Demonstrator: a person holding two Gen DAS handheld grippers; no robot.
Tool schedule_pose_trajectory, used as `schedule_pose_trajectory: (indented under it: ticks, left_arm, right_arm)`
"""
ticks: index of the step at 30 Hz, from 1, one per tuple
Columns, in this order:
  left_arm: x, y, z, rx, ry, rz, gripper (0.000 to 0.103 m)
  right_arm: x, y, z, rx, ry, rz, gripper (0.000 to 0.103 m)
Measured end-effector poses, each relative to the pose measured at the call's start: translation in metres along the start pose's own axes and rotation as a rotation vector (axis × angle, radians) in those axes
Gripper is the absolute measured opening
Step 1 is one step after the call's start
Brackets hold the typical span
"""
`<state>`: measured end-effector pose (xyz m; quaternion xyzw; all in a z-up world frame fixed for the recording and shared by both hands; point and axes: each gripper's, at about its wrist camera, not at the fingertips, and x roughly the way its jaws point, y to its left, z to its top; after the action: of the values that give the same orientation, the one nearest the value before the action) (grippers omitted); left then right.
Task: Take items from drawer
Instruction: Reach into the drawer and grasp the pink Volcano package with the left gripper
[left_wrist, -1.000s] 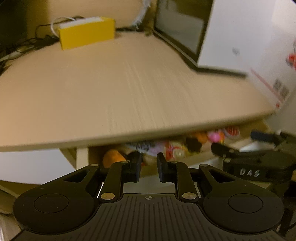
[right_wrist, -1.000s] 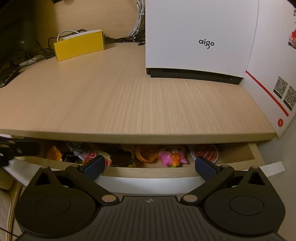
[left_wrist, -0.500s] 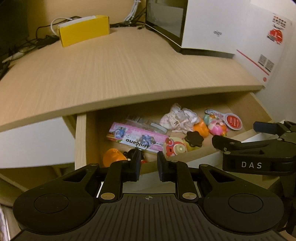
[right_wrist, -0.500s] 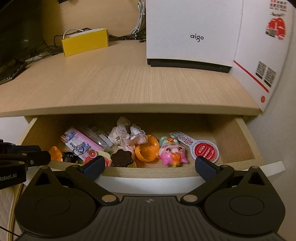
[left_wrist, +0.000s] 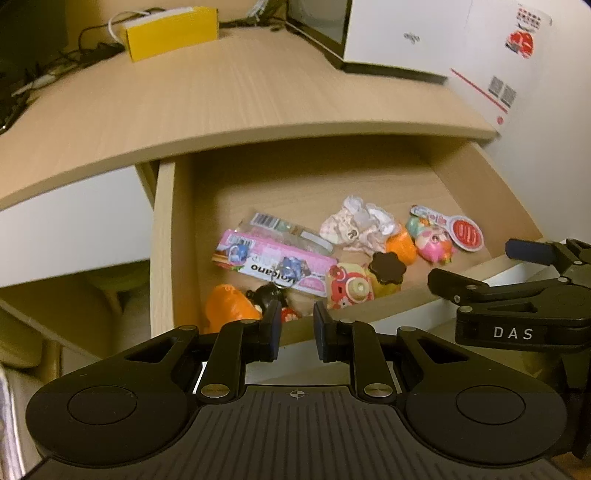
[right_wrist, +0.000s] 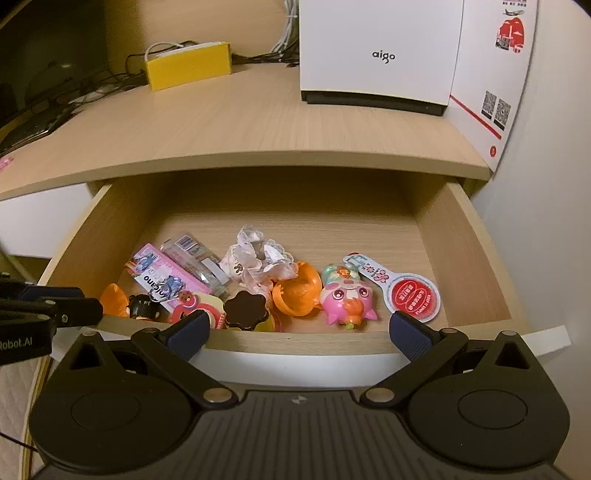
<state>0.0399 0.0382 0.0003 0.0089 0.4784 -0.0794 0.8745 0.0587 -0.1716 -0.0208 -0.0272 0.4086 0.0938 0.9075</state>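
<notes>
Drawer (right_wrist: 461, 254) pulled open under the desktop (right_wrist: 258, 122), items bunched along its front wall. Largest first: one pink snack packet (right_wrist: 168, 278) — light, crinkly, pinch an edge; one pink owl toy (right_wrist: 345, 301) — hard, likely slick, grip across body. Left gripper (left_wrist: 295, 328) narrowly parted, empty; right gripper (right_wrist: 299, 332) wide apart, empty.

Pink pig toy (right_wrist: 345, 301), orange capsule (right_wrist: 295, 290), yellow box (right_wrist: 188, 64), pale wood-grain drawer (right_wrist: 461, 243).
</notes>
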Motion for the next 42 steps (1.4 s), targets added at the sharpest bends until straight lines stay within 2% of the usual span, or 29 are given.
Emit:
schedule_pose_trajectory:
  ticks: [9,12,15,17,23,31,37,42]
  left_arm:
    - [-0.008,-0.001,-0.007,0.021,0.103,-0.051,0.021]
    - [-0.003,0.006,-0.004,-0.002,0.103,-0.080,0.021]
    - [0.001,0.008,0.002,0.030,0.080,-0.058,0.021]
    - [0.007,0.013,0.009,0.026,0.092,-0.045,0.021]
    - [0.051,0.037,0.034,-0.133,0.244,-0.101,0.021]
    - [0.106,0.037,0.051,-0.146,0.369,-0.067,0.020]
    - [0.116,0.029,0.064,-0.132,0.281,-0.111,0.021]
    - [0.119,0.004,0.064,0.022,0.187,-0.162,0.027]
  right_arm:
    - [-0.022,-0.006,-0.022,-0.009,0.010,0.021,0.103]
    - [-0.024,-0.007,-0.024,-0.024,0.015,0.016,0.103]
    - [-0.025,-0.009,-0.026,-0.025,0.012,0.014,0.103]
    - [-0.025,-0.011,-0.027,-0.021,0.010,-0.001,0.103]
    - [-0.026,-0.013,-0.030,-0.015,0.000,-0.018,0.103]
    - [-0.026,-0.014,-0.031,0.007,-0.008,-0.039,0.103]
    - [-0.027,-0.015,-0.035,0.031,-0.024,-0.061,0.103]
    - [-0.028,-0.015,-0.036,0.023,-0.023,-0.057,0.103]
